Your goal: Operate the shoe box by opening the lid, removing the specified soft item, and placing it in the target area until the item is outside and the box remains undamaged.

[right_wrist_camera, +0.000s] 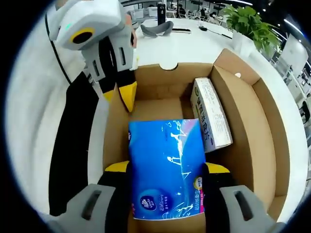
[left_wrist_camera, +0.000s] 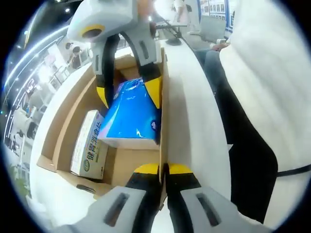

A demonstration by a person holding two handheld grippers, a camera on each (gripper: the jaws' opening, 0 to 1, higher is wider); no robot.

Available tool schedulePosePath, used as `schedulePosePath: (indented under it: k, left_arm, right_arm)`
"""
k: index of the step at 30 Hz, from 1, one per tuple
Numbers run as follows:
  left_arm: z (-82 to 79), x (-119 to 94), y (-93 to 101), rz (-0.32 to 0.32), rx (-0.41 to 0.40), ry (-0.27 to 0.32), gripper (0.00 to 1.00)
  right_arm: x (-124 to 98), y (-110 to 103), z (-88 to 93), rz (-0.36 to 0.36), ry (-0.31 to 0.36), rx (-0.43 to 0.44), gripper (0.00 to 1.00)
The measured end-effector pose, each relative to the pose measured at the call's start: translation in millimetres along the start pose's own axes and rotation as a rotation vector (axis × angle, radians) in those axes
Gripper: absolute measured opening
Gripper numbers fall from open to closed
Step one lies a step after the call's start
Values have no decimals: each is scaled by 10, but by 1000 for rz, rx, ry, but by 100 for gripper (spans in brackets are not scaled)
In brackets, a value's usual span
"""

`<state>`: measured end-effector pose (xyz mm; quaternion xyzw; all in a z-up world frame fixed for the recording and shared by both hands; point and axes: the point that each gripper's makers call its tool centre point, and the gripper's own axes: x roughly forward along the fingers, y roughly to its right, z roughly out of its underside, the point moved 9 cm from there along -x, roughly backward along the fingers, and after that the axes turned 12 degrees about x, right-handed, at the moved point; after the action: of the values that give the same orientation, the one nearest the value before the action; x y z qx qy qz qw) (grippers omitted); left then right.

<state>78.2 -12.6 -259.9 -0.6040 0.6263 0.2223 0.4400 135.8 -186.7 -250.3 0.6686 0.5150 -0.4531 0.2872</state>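
Shoe box [left_wrist_camera: 77, 104] lies open on the white surface [left_wrist_camera: 192, 121] in the left gripper view; the left gripper [left_wrist_camera: 164, 170], jaws clenched on the box's side wall, faces the right gripper [left_wrist_camera: 129, 94] astride the blue soft pack [left_wrist_camera: 131, 114]. In the right gripper view, the right gripper [right_wrist_camera: 167, 169] grasps that pack inside the box, its long axis running along the jaws, beside a white carton [right_wrist_camera: 211, 119].

**Non-task items in view**

White table [right_wrist_camera: 194, 46] carries a grey curved item [right_wrist_camera: 156, 29] near its far edge. Potted green plant [right_wrist_camera: 250, 22] near the far right corner. White carton with green print [right_wrist_camera: 211, 119] lies along the box's right wall. Person in white top [left_wrist_camera: 272, 73], dark trousers beside table edge.
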Motion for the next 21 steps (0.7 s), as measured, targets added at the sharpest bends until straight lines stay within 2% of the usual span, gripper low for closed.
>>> schedulePosePath:
  k: [6, 13, 15, 16, 19, 21]
  left_arm:
    - [9, -9, 4, 1, -1, 0, 3]
    - [11, -15, 11, -1, 1, 1, 3]
    - [12, -16, 14, -3, 1, 1, 3]
    - [11, -15, 17, -1, 2, 1, 3]
    - [12, -16, 14, 1, -4, 3, 3]
    - [12, -18, 8, 4, -5, 7, 2]
  right_arm:
    - [-49, 74, 35, 20, -65, 26, 58]
    - [-56, 79, -11, 43, -174, -9, 60]
    - [-42, 79, -33, 52, -205, 6, 63]
    - [-32, 78, -20, 57, -241, 44, 64]
    - [-12, 104, -56, 65, -244, 40, 67]
    - [7, 140, -54, 86, -250, 36, 74]
